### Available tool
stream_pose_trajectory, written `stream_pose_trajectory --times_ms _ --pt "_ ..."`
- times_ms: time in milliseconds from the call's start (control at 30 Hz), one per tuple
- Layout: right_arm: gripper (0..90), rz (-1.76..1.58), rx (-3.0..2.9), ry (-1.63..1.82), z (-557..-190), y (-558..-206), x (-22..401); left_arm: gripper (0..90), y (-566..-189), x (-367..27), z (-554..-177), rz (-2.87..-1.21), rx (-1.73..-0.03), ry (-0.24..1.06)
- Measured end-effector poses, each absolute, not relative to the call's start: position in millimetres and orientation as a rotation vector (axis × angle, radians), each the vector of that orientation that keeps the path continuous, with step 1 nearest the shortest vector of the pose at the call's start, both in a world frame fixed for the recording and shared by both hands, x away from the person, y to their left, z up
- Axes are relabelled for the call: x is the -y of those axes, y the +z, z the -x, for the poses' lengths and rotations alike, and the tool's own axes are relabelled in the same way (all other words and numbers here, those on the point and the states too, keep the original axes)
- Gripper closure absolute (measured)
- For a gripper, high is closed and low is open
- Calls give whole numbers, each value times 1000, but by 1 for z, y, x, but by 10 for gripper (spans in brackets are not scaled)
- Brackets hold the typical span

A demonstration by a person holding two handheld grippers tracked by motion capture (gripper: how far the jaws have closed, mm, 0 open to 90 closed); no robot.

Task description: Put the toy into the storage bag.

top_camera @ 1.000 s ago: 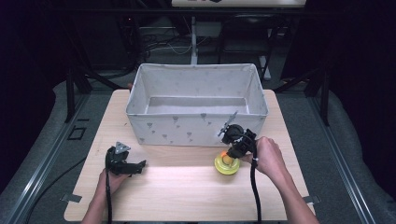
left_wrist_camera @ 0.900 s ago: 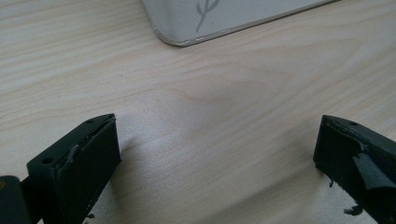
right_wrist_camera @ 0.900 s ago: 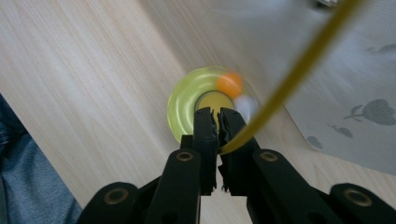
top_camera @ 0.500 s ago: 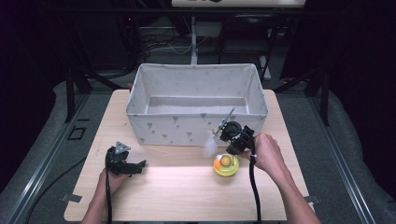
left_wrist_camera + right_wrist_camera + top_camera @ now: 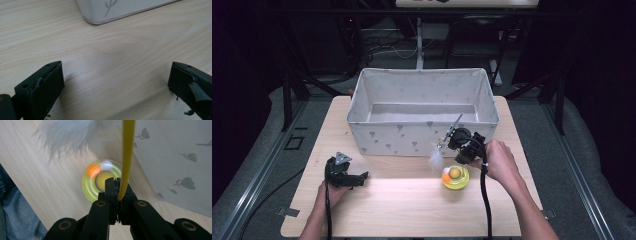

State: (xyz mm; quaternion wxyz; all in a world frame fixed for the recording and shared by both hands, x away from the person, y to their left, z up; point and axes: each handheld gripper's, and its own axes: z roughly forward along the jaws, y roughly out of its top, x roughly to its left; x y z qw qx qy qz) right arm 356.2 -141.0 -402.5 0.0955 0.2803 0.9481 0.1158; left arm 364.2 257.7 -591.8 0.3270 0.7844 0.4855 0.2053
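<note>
Wand lifted off its base, bound for the bin.

Right gripper [image 5: 117,192] pinching the yellow wand [image 5: 127,157] hard between closed jaws, white feather [image 5: 436,159] dangling at the tip, just above the round yellow base [image 5: 455,176] with its orange and white balls, close by the bin [image 5: 422,135] front wall. Left gripper [image 5: 115,85] spread wide, empty, resting low over bare table [image 5: 100,50] near the bin's corner. Likely next: raise the wand clear of the fabric rim, carry it over, then release inside; feather could snag on the wall.
</note>
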Motion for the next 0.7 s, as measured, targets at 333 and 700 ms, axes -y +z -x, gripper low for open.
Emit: stream_pose_trajectory --times_ms 333,700 --pt "882 -821 -2806 322 -357 -391 143 4 -592 -258 -364 -2054 -1272 538" --pt "882 -813 -2812 322 -358 -380 143 4 -592 -258 -364 -2053 -1273 538"
